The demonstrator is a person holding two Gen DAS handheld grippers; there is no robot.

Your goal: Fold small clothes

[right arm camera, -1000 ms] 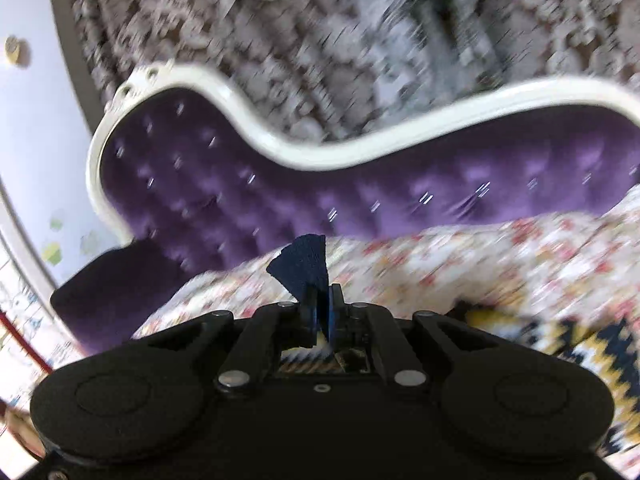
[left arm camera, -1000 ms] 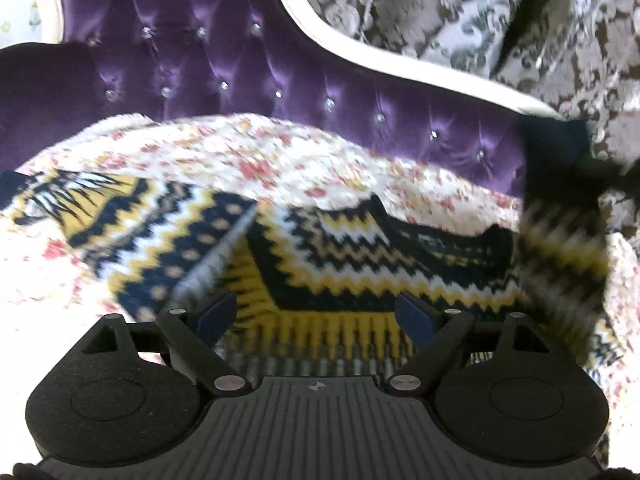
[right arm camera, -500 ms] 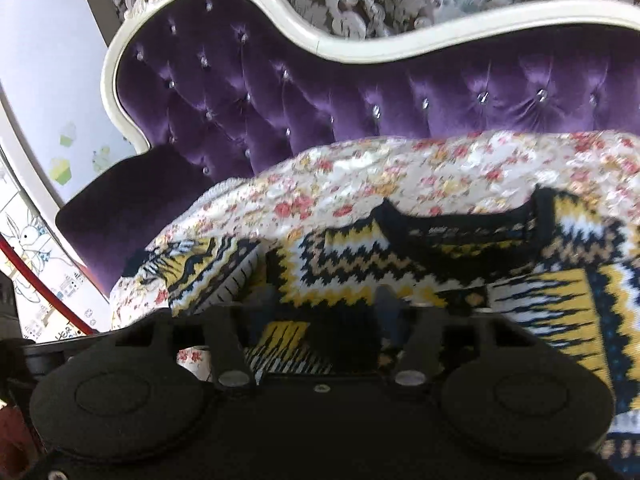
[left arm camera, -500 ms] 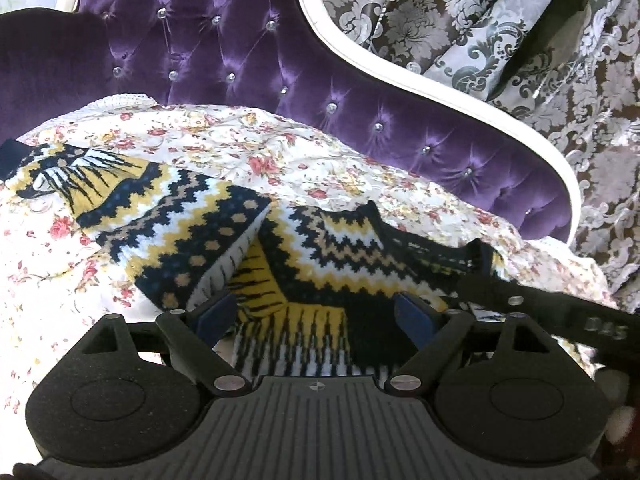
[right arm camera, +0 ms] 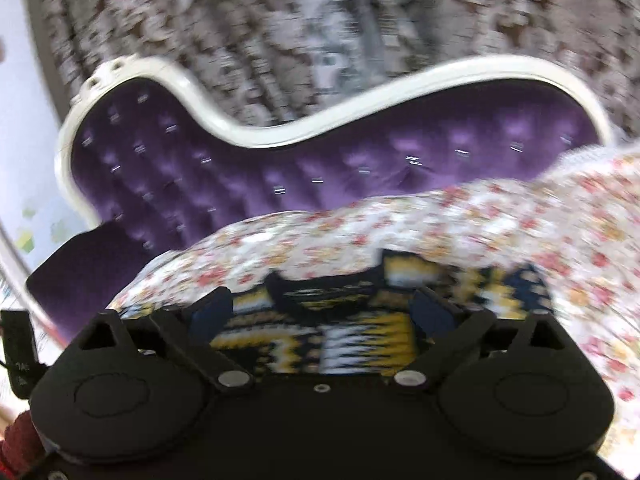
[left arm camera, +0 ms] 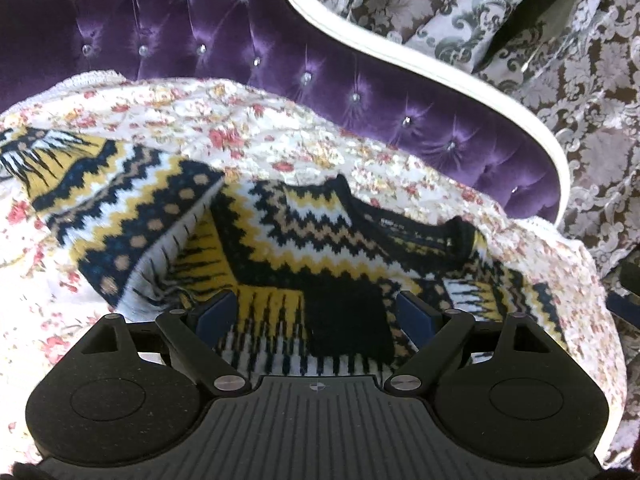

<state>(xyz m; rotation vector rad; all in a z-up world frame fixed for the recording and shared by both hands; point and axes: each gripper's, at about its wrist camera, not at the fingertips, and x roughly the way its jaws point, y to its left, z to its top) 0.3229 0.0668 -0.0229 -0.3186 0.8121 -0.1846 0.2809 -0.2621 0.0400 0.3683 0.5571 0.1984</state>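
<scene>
Damask curtains (left arm camera: pixel 500 12), grey-brown with a raised floral weave, fill the far background; they are blurred in the right wrist view. Purple velvet sofa back (left arm camera: pixel 224 36), button-tufted with glinting studs, curves in a wavy white-trimmed frame (left arm camera: pixel 420 64). Floral quilt (left arm camera: pixel 248 128), white with small red and yellow blossoms and a bumpy stitched texture, covers the seat and drapes over its right end.

Knit sweater (left arm camera: pixel 320 240) lies flat on the quilt, near the middle, with its dark ribbed neckline (left arm camera: pixel 424 236) toward the far side. Chunky wool, zigzag bands in navy, mustard, white and tan. Its left sleeve (left arm camera: pixel 132 208) stretches out to the left over the quilt, and the cuff end reaches the frame edge. The other sleeve seems folded across the chest, with a dark ribbed cuff patch (left arm camera: pixel 344 316) lying near my left claw.

My left claw (left arm camera: pixel 316 312) is spread wide, blue pads apart, gripping nothing, hovering just over the sweater's near part. My right claw (right arm camera: pixel 320 312) is likewise spread and released above the sweater (right arm camera: pixel 360 320); that view is motion-blurred, so fine detail is lost.
</scene>
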